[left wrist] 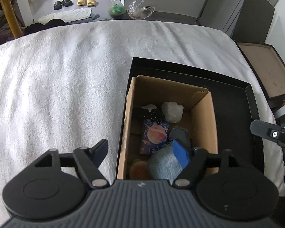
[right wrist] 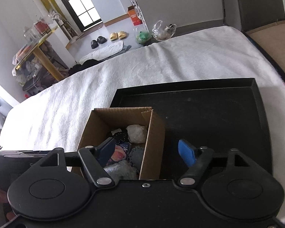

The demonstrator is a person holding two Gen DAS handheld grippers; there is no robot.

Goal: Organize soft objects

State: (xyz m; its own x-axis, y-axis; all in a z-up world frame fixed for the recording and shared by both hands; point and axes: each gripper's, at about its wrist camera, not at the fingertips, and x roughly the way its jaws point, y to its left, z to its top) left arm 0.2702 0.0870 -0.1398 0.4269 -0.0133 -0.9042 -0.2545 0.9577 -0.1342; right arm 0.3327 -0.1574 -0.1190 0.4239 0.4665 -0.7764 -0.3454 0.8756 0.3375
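We see the soft things gathered inside an open brown cardboard box that stands upright in the left part of a shallow black tray on the white-covered bed. At the near end lies a fluffy light-blue cloth, bunched up, with an orange round piece just left of it, perhaps a sponge, though the view is dim there. Beyond them a flat printed packet leans on the floor of the box, a grey knitted piece to its right. At the far end sit a black lacy bundle and a pale crumpled wad, touching.
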